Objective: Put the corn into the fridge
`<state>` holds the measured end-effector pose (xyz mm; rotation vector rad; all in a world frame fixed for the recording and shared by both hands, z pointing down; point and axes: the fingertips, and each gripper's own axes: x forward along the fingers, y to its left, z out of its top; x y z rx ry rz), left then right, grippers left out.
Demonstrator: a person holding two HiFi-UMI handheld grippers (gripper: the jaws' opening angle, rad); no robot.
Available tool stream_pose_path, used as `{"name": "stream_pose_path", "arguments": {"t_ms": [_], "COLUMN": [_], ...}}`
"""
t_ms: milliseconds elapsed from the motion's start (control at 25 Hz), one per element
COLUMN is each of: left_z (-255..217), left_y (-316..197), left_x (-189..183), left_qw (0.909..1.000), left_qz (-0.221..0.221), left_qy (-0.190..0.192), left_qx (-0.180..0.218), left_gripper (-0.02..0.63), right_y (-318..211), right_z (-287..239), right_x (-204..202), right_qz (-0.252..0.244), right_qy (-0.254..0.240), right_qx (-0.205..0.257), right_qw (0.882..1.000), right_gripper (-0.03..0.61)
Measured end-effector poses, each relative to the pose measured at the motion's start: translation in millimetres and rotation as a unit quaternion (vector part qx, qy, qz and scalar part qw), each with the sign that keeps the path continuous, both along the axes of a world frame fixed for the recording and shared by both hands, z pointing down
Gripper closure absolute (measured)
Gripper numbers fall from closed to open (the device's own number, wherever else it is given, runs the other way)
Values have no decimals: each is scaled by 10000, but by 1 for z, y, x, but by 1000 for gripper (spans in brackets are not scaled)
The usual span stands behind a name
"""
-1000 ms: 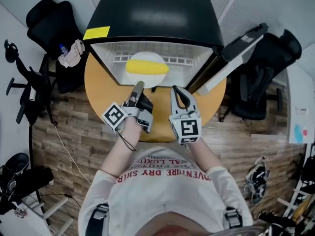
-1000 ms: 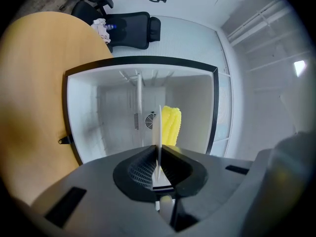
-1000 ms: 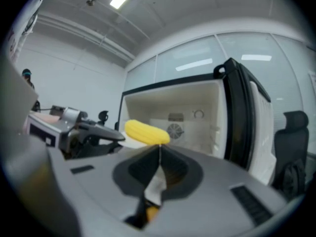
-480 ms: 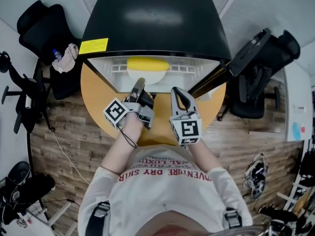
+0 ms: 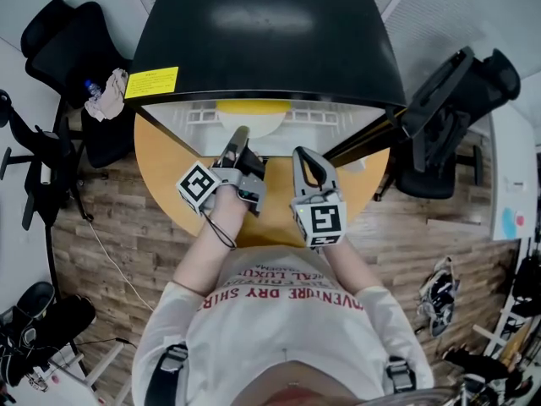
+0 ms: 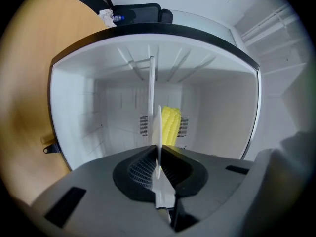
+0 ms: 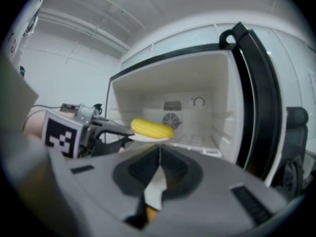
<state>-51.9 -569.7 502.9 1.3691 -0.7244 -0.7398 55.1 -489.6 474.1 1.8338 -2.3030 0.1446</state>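
A yellow corn cob [image 6: 170,126] lies on a white plate [image 6: 157,142] inside the open white fridge [image 6: 98,112]. My left gripper [image 6: 159,158] is shut on the plate's rim and holds it edge-on in its own view. In the head view the left gripper [image 5: 240,135] reaches into the fridge mouth. There the corn [image 5: 251,106] and plate [image 5: 254,123] are mostly hidden under the black fridge top [image 5: 262,32]. My right gripper [image 5: 305,156] hangs just right of it, jaws together, holding nothing. The right gripper view shows the corn [image 7: 151,129] above the lower shelf.
The fridge stands on a round wooden table [image 5: 165,163]. Its black door [image 5: 435,79] hangs open to the right. Black office chairs [image 5: 72,32] stand on both sides. A wire shelf [image 7: 197,141] runs across the fridge's inside.
The plate with the corn has gone deeper into the fridge, so the fridge top now covers most of it. Both grippers have edged forward.
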Motion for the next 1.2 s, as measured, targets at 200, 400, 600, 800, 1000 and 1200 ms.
{"name": "stream_pose_path", "arguments": {"t_ms": [200,400,600,800,1000,1200], "left_z": [0,2,2,2,-3,-6], "left_y": [-5,-12,-14,-14,-14,-9], "left_x": [2,4,4,5,3,0], "left_qw": [10000,9999,9999,10000,9999,9996], "left_qz": [-23,-50,-80,-48,-137,-262], "left_qy": [19,68,51,-6,-67,29], "left_qx": [-58,-147,-136,-64,17,36], "left_gripper": [561,561,560,558,519,403], "right_y": [-3,-6,-8,-10,-8,-2], "right_z": [2,3,8,11,7,3], "right_x": [-1,0,-1,-4,-7,-7], "right_qz": [-44,-84,-71,-108,-143,-160], "right_qy": [-45,-70,-118,-153,-153,-171], "right_qx": [-25,-26,-88,-112,-77,-67], "right_qw": [10000,9999,9999,9998,9998,9997], "right_gripper": [549,549,549,549,549,549]}}
